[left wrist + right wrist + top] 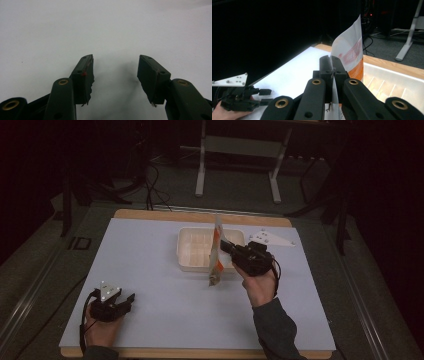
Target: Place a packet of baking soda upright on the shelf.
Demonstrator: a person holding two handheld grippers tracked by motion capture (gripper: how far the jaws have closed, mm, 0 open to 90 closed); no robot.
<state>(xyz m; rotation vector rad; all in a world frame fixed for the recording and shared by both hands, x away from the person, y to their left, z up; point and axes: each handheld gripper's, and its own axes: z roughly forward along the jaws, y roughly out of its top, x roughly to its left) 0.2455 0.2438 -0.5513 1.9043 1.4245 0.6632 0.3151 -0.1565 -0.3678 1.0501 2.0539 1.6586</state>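
One packet (216,251) pinched in right claw (226,246), left claw (115,72) spread, one tray (186,261).

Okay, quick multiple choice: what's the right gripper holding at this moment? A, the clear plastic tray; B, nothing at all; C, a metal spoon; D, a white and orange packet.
D: the right gripper has its jaws shut on the thin white and orange packet, held up off the table beside the tray.
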